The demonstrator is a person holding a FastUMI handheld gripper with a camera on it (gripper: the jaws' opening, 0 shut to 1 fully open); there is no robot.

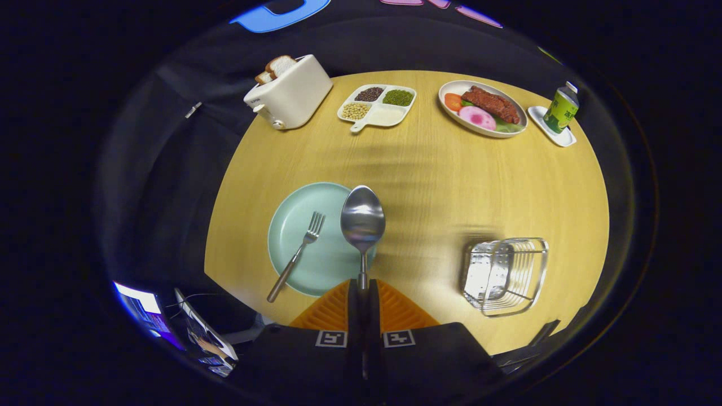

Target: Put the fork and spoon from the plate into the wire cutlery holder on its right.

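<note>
Steel spoon (362, 223) clamped between tongs (364, 290); bowl ahead.

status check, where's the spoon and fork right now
Gripper jaws shut on spoon handle, bowl raised ahead. Fork lying on plate. Wire cutlery holder to the right, path over table open.

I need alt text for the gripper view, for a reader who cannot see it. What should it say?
The orange claw is shut on the handle of a shiny metal spoon, held above a round pale green plate where a metal fork lies. A silver wire cutlery holder stands on the wooden table to the plate's right, with food dishes and a white toaster beyond.
</note>
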